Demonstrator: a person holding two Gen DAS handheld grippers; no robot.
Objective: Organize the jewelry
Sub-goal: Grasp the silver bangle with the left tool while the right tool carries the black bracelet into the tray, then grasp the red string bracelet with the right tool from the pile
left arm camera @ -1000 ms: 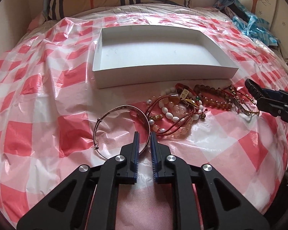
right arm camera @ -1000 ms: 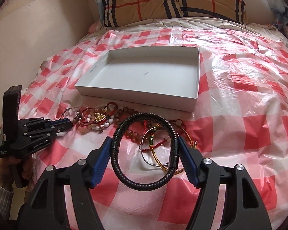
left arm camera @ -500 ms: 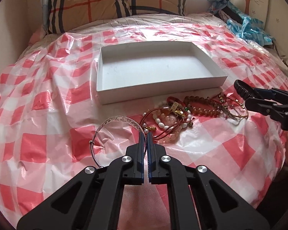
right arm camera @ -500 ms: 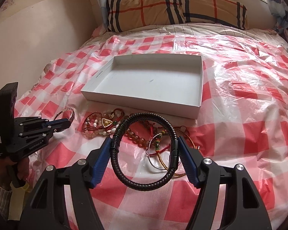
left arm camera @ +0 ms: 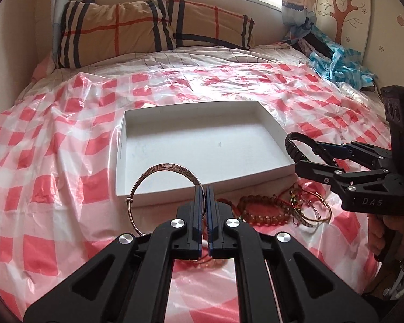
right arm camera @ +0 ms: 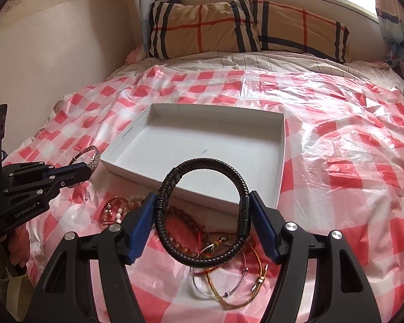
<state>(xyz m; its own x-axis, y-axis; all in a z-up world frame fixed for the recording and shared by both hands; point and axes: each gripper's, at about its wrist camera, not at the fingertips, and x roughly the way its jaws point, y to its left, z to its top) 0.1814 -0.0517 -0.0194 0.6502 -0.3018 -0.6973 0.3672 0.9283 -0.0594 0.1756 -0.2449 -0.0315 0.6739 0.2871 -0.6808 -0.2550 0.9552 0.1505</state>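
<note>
An empty white box (left arm camera: 256, 172) (right arm camera: 280, 167) lies on the checked plastic sheet. My left gripper (left arm camera: 205, 188) is shut on a silver bangle (left arm camera: 164, 167), held in the air just before the box's near wall; it also shows in the right wrist view (right arm camera: 93, 158). My right gripper (right arm camera: 203, 202) is shut on a black braided bracelet (right arm camera: 237, 180), held above the jewelry pile near the box's right corner; it also shows in the left wrist view (left arm camera: 292, 145). Several beaded and cord bracelets (left arm camera: 266, 212) (right arm camera: 185, 223) lie on the sheet in front of the box.
The red-and-white plastic sheet (left arm camera: 54, 177) covers a bed. Plaid pillows (left arm camera: 148, 27) lie at the head under a window. Blue cloth (left arm camera: 334, 62) is bunched at the far right. A wall (right arm camera: 54, 53) runs along the left side.
My left gripper closed on the silver bangle and lifted it off the sheet toward the box. My right gripper rose with the black bracelet and moved closer to the box.
</note>
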